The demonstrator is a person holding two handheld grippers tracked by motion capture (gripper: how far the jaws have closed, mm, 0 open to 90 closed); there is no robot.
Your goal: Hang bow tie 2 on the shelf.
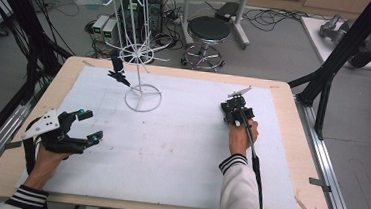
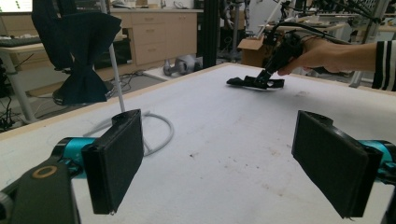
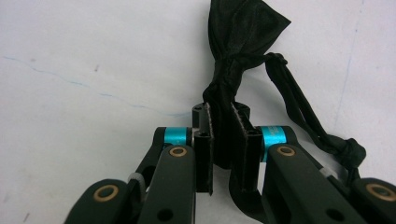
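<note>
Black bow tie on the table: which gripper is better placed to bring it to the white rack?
Right. The right gripper is already shut on the black bow tie; the left gripper is open and apart from it, though nearer the white rack.

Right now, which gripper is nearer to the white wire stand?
Left. The left gripper hovers open at the near left, below and to the left of the white wire stand. The right gripper is farther off on the stand's other side, shut on a black bow tie.
</note>
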